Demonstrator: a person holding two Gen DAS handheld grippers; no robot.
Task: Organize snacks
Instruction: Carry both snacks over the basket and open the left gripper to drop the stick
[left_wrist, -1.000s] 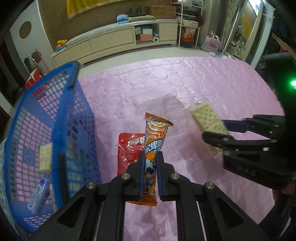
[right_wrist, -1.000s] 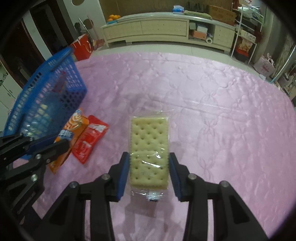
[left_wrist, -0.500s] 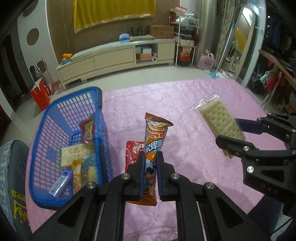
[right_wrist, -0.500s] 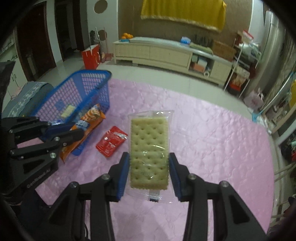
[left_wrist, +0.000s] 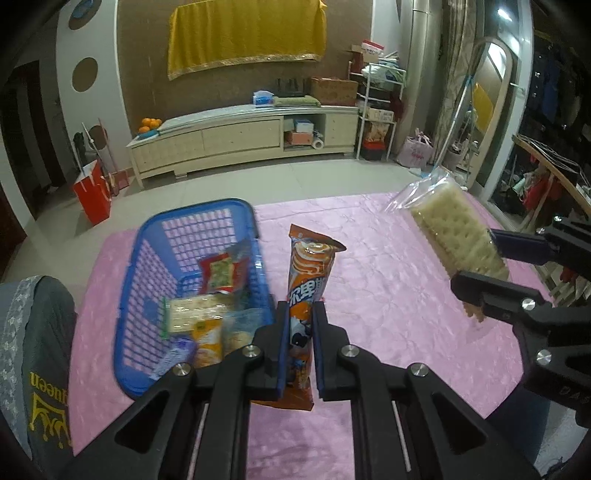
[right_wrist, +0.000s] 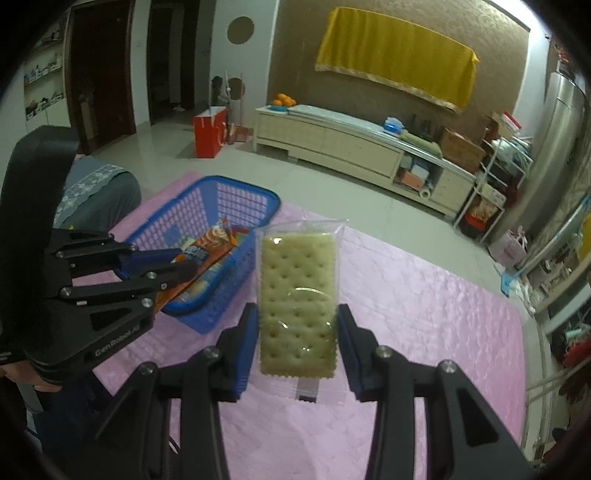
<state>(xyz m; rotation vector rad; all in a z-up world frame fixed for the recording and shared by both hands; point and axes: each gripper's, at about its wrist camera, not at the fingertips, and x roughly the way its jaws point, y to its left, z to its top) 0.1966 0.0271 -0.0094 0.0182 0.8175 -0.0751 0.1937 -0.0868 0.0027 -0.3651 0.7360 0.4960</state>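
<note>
From the left wrist view, your left gripper (left_wrist: 298, 345) is clenched on the orange snack packet (left_wrist: 307, 291), which stands up between its pads with its top end leaning slightly to the right. The blue basket (left_wrist: 147, 280) sits on the pink cloth (left_wrist: 391, 291) just to the left of and below those jaws, with several packets in it. Out to the right, your right gripper (left_wrist: 480, 266) carries the wrapped cracker (left_wrist: 456, 240) high above the cloth. From the right wrist view, the right gripper (right_wrist: 298, 345) is grasping the cracker (right_wrist: 297, 302) by its long edges, the flat face toward the camera and the clear wrapper sticking out above and below. The basket (right_wrist: 207, 206) lies ahead and to the left of these jaws, and the left gripper (right_wrist: 184, 267) with its orange packet (right_wrist: 207, 247) hangs over the basket's near wall. The main risk, in my judgement, is crowding: both tools head for one opening, so the cracker could clip the left tool or the basket rim. A tighter edge squeeze may snap the cracker, and the slick film could let it slide out. Let go of the orange packet too early and it may fall outside the near wall.
</note>
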